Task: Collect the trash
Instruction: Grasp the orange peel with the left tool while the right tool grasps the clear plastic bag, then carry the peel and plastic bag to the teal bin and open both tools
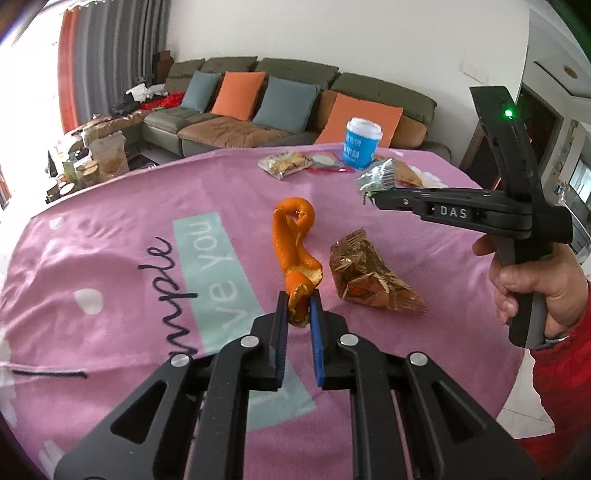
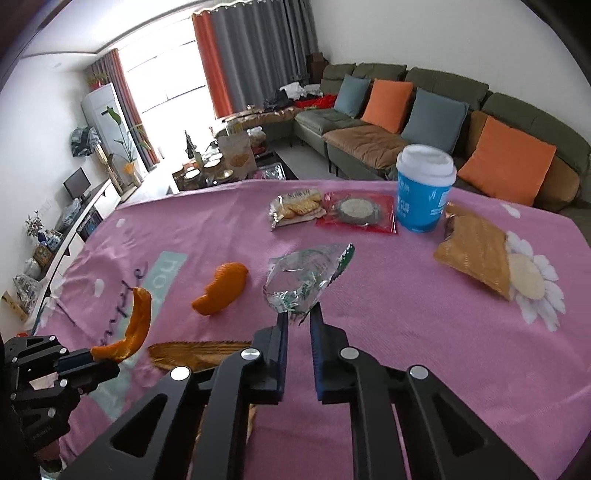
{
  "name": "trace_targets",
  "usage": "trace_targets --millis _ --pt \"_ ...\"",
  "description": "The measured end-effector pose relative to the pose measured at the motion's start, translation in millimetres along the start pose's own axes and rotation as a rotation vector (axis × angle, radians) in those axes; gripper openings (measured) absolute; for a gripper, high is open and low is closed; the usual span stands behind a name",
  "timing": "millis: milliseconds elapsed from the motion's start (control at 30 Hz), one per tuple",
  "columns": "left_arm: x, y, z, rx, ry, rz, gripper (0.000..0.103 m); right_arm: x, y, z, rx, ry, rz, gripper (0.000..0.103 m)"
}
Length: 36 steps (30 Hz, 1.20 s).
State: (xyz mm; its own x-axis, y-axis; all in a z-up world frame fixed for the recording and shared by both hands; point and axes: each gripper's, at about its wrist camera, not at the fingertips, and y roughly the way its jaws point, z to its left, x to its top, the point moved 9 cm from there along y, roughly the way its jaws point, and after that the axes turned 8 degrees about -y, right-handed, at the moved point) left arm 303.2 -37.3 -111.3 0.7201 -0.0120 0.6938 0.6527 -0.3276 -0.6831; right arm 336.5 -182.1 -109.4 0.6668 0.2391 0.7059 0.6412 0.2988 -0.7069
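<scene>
A long dark green sofa [image 2: 424,110] stands against the white wall [image 2: 388,33]. Orange and blue square cushions [image 2: 388,99] lean on its back. Grey and orange curtains [image 2: 251,51] hang beside a big bright window [image 2: 162,85], and daylight fills the room. A tall white air conditioner [image 2: 105,114] stands in the corner by a green plant [image 2: 125,136]. A low white cabinet [image 2: 85,214] holds a small black screen [image 2: 76,183].
</scene>
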Motion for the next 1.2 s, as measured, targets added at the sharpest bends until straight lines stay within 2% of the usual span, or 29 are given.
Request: trace_targets --millis 333,733,933,1200 --pt "-10 -71 7 0.064 -0.031 -0.106 0.011 -4 -63 29 0.001 -0.047 -0.098 0.009" --pt "-41 -167 22 0.169 -0.093 -0.232 0.011 -15 -123 110 0.091 -0.174 -0.192 0.009" --pt "-62 -206 33 0.221 -0.131 -0.283 0.011 -23 -143 148 0.135 -0.238 -0.216 0.009" --pt "-91 -239 73 0.31 -0.225 -0.309 0.011 -39 -146 201 0.204 -0.313 -0.201 0.009"
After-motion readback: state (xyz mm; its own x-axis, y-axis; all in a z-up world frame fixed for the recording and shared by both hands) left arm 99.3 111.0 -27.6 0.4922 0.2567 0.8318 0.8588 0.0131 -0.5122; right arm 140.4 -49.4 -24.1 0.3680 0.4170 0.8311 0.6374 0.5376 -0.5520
